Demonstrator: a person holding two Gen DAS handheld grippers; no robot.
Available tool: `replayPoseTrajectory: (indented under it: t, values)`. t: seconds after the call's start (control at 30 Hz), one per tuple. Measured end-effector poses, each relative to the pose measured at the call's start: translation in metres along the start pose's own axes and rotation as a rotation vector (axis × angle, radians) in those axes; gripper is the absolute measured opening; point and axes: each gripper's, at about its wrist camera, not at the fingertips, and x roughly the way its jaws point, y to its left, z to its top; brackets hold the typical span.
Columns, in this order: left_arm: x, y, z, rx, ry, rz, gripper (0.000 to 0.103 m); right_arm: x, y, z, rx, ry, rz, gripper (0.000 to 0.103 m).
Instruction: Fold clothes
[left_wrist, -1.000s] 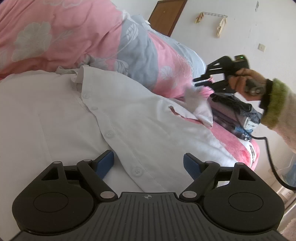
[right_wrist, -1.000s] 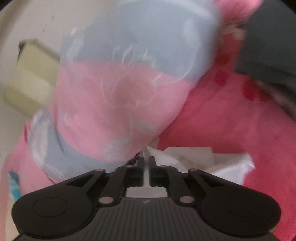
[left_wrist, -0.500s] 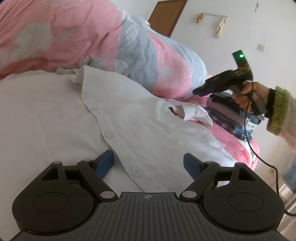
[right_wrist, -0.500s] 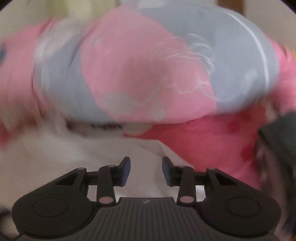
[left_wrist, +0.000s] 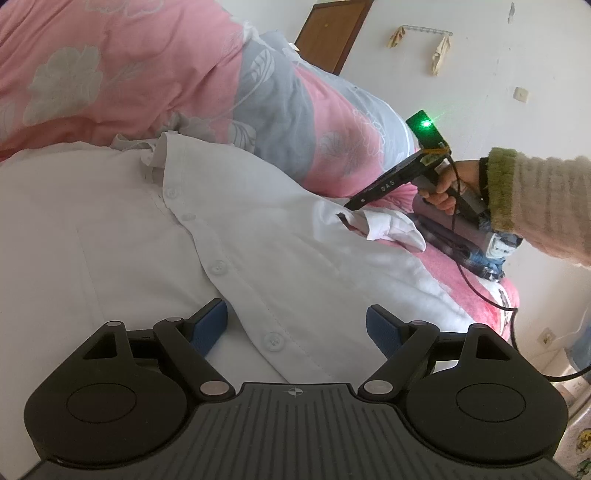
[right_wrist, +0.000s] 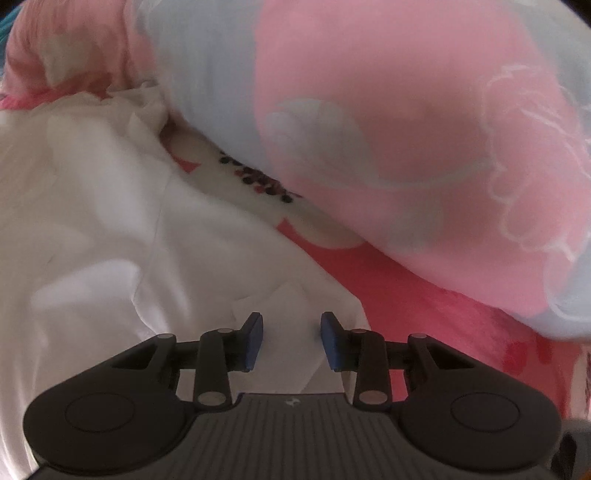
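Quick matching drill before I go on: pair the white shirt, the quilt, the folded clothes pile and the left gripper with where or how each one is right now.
Things:
1. white shirt
2. floral quilt
3. folded clothes pile
4. left gripper

Places or states:
A. bunched up behind the shirt's collar
B. stacked past the sleeve cuff, under the hand holding the other gripper
C. spread flat, buttoned placket up
D. jaws wide apart over the shirt's lower front, gripping nothing

Pairs: 1-C, 2-A, 3-B, 4-D
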Motion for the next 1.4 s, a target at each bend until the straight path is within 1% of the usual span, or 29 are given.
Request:
replayPoseTrajectory:
  t: [0.17, 0.3, 0.4, 0.43, 0.47, 0.5, 0.53, 0.67, 0.7, 0.77, 0.83, 0.93, 0.97, 1.03, 1.07, 1.13, 1.2, 1.27, 1.3, 1.4]
  values:
    - [0.000, 0.000, -0.001, -0.002, -0.003, 0.005, 0.083, 0.012, -0.008, 0.005, 0.007, 0.043, 0.048, 0.036]
    - [-0.001, 0.000, -0.001, -0.003, -0.005, 0.004, 0.083, 0.019, -0.016, 0.007, 0.038, 0.084, 0.083, 0.039]
    - [-0.001, 0.000, 0.000, -0.003, -0.005, 0.004, 0.083, 0.024, -0.022, 0.008, 0.069, 0.096, 0.105, 0.039]
    - [-0.001, 0.000, -0.001, -0.002, -0.006, 0.004, 0.083, 0.025, -0.022, 0.008, 0.077, 0.095, 0.110, 0.037]
    - [-0.001, 0.000, -0.001, -0.002, -0.006, 0.004, 0.083, 0.024, -0.021, 0.008, 0.083, 0.093, 0.113, 0.017]
    - [-0.001, 0.000, -0.001, -0.002, -0.006, 0.004, 0.083, 0.021, -0.018, 0.008, 0.077, 0.084, 0.116, 0.003]
    - [-0.001, 0.001, 0.000, -0.002, -0.006, 0.003, 0.083, 0.016, -0.015, 0.008, 0.063, 0.060, 0.114, 0.000]
    - [-0.001, 0.001, 0.000, -0.004, -0.006, 0.003, 0.083, -0.016, -0.012, 0.002, 0.095, -0.061, 0.084, 0.000]
    - [-0.001, 0.001, 0.000, -0.004, -0.006, 0.003, 0.083, -0.029, -0.012, 0.000, 0.110, -0.109, 0.074, 0.000]
    - [-0.002, 0.000, 0.000, -0.005, -0.006, 0.005, 0.083, -0.061, -0.019, -0.001, 0.168, -0.238, 0.056, 0.000]
    - [-0.002, 0.000, 0.000, -0.005, -0.006, 0.007, 0.083, -0.103, -0.027, -0.004, 0.239, -0.392, 0.022, 0.000]
    - [-0.002, 0.000, -0.001, -0.001, -0.006, 0.010, 0.083, -0.160, -0.047, -0.011, 0.374, -0.609, -0.056, 0.000]
    - [-0.002, -0.001, -0.001, 0.000, -0.005, 0.011, 0.083, -0.181, -0.059, -0.017, 0.435, -0.685, -0.081, 0.000]
    - [-0.002, -0.001, -0.001, 0.001, -0.006, 0.013, 0.083, -0.218, -0.086, -0.033, 0.601, -0.816, -0.166, 0.000]
    - [-0.002, -0.001, -0.001, 0.001, -0.006, 0.014, 0.083, -0.232, -0.101, -0.045, 0.698, -0.858, -0.204, 0.000]
    - [-0.003, -0.001, -0.001, -0.001, -0.009, 0.016, 0.083, -0.252, -0.130, -0.074, 0.903, -0.911, -0.268, 0.000]
    - [-0.004, -0.001, -0.002, -0.003, -0.012, 0.018, 0.083, -0.259, -0.150, -0.106, 1.062, -0.932, -0.317, 0.000]
    - [-0.004, -0.001, -0.002, -0.002, -0.012, 0.018, 0.083, -0.257, -0.161, -0.140, 1.159, -0.909, -0.399, 0.000]
    - [-0.004, -0.001, -0.002, -0.002, -0.012, 0.018, 0.083, -0.252, -0.165, -0.158, 1.210, -0.892, -0.421, 0.000]
    - [-0.004, 0.000, -0.001, -0.002, -0.010, 0.019, 0.083, -0.229, -0.169, -0.204, 1.340, -0.846, -0.442, 0.000]
